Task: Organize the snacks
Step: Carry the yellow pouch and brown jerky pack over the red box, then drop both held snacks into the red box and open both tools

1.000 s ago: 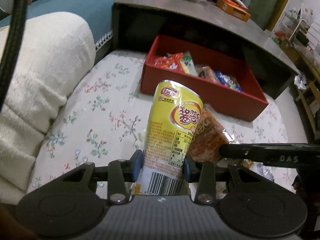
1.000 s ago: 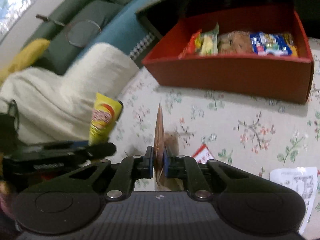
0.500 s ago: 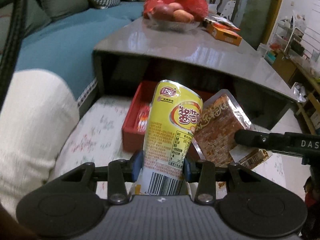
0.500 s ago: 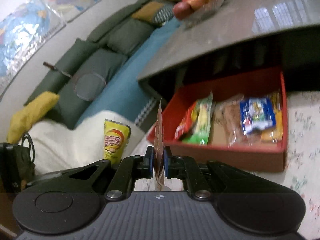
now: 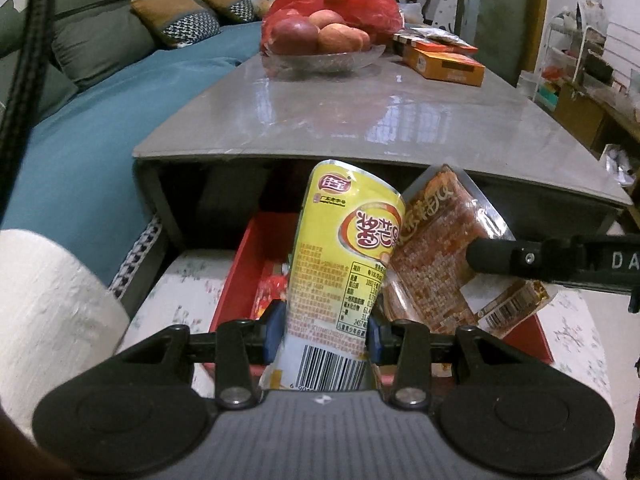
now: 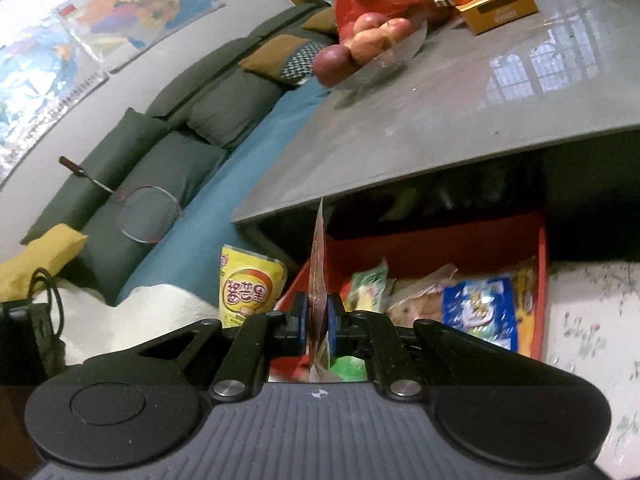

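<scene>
Left tool (image 5: 326,330) pinching tall yellow foil snack pouch (image 5: 346,248) low on its body, just above the barcode; pouch upright over open red cardboard box (image 6: 542,280) under grey glossy table (image 5: 360,120). Right tool (image 6: 318,320) pressed flat on thin orange-brown clear-wrapped snack packet (image 5: 436,264), held beside the pouch. Both likely light, crinkly, slippery film, contents probably crushable; best gripped near sealed edges, gently. Large red Chinese characters on the pouch, nutrition panel too small to read. "DA" printed on right tool's arm.
</scene>
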### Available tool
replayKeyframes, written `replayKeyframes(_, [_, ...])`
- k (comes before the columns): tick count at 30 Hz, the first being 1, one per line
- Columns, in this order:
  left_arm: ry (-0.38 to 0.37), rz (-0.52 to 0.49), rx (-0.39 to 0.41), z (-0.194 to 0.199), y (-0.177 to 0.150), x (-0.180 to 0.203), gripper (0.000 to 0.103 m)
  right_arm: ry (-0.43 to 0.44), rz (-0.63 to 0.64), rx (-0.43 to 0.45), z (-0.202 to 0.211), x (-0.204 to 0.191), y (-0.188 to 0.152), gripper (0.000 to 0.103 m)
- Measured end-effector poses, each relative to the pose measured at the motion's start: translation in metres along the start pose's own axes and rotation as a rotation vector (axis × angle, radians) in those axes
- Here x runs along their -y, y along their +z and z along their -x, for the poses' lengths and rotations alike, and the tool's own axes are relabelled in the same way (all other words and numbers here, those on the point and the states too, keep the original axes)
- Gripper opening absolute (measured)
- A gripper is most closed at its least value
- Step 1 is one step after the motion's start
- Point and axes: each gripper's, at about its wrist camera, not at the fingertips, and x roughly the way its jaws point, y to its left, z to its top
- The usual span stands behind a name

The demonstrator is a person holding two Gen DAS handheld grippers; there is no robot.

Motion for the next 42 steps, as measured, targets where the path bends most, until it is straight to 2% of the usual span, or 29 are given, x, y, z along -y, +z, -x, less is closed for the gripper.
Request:
replayKeyframes(9, [0.018,-0.006,-0.032,-0.044,0.013,-0.001,0.034,-0.088,0.011,-0.033,-0.032,0.022,0.007,0.014])
replayKeyframes(11, [0.023,-0.009,-0.034,-0.049,0.014,-0.001,0.037,-0.103,0.017,-0.063,-0.038,0.025,0.006,0.015])
replayKeyframes(13, [0.030,-0.013,-0.036,-0.050,0.012,-0.002,0.039,-0.139,0.041,-0.074,-0.042,0.026,0.004,0.024])
replayKeyframes(14, [0.040,-0.012,-0.034,-0.051,0.012,-0.003,0.041,-0.155,0.055,-0.079,-0.044,0.026,0.003,0.025])
replayKeyframes(16, [0.050,-0.015,-0.036,-0.053,0.011,-0.003,0.043,-0.161,0.050,-0.081,-0.043,0.027,0.002,0.037])
replayKeyframes(21, [0.053,-0.007,-0.046,-0.054,0.010,-0.003,0.048,-0.189,0.061,-0.060,-0.039,0.025,0.003,0.057])
replayKeyframes(24, [0.057,-0.006,-0.044,-0.052,0.011,-0.003,0.051,-0.197,0.064,-0.049,-0.036,0.024,0.004,0.058])
replayKeyframes(27, [0.057,0.002,-0.041,-0.048,0.011,-0.003,0.053,-0.208,0.084,-0.031,-0.032,0.022,0.004,0.066])
replayKeyframes(42, [0.083,0.047,-0.013,-0.033,0.019,-0.006,0.064,-0.185,0.089,-0.031,-0.018,0.015,0.002,0.068])
